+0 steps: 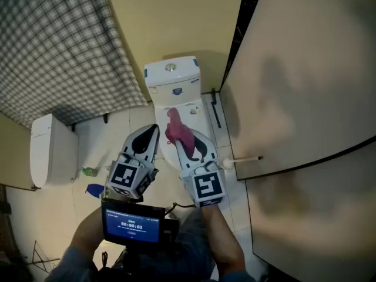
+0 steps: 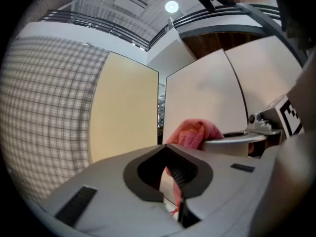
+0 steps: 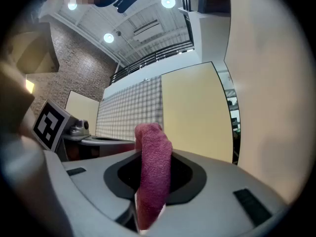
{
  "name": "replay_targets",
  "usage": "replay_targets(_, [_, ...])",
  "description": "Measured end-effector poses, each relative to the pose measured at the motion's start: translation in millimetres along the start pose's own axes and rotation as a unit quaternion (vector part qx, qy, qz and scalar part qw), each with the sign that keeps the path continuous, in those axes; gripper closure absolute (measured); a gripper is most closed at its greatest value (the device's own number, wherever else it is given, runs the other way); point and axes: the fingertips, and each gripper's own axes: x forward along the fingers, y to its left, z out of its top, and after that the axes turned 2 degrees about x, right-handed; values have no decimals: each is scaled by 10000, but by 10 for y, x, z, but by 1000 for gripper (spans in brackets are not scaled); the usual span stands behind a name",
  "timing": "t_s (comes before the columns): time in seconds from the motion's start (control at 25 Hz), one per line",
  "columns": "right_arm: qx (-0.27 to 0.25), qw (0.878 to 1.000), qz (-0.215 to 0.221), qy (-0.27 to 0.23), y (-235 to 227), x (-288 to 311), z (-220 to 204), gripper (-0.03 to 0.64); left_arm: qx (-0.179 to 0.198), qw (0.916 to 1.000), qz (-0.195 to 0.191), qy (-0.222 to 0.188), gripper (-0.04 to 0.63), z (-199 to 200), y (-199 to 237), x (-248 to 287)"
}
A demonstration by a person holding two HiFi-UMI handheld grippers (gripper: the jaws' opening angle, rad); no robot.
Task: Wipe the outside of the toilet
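The toilet point(image 1: 176, 81) is white. It stands at the far edge of the floor point(image 1: 97, 137), with its back against the yellow wall point(image 1: 176, 16) and the big pale stall wall point(image 1: 305, 75) just beside it on the right. Its tank has a flat top with a round shiny button point(image 1: 170, 67) in the middle. A small blue sticker point(image 1: 176, 91) sits below the tank.

The right hand-held gripper point(image 1: 189, 141) is held over the toilet seat. Its jaws are squeezed tight on a pink cloth point(image 1: 176, 131). The cloth is fuzzy and sticks out past the jaws in a soft lump.

The left hand-held gripper point(image 1: 150, 135) is just beside the right one, over the floor by the left side of the toilet. Its jaws are together and hold nothing.

A toilet brush point(image 1: 241, 159) with a white handle lies on the floor by the stall wall. A white bin point(image 1: 44, 151) stands at the left edge of the floor, and a small blue thing point(image 1: 94, 190) lies near it.
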Motion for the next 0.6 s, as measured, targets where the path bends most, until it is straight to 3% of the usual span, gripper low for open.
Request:
replay_targets(0.36, [114,9994,288,123,-1773,608,-395,526,-108,9988,353,325,583,-360,-200,1923])
replay_targets(0.6, [540,9958,566,473,-2870,1089,-1015,526,-65,9955,603,722,583,-963,-179,3128])
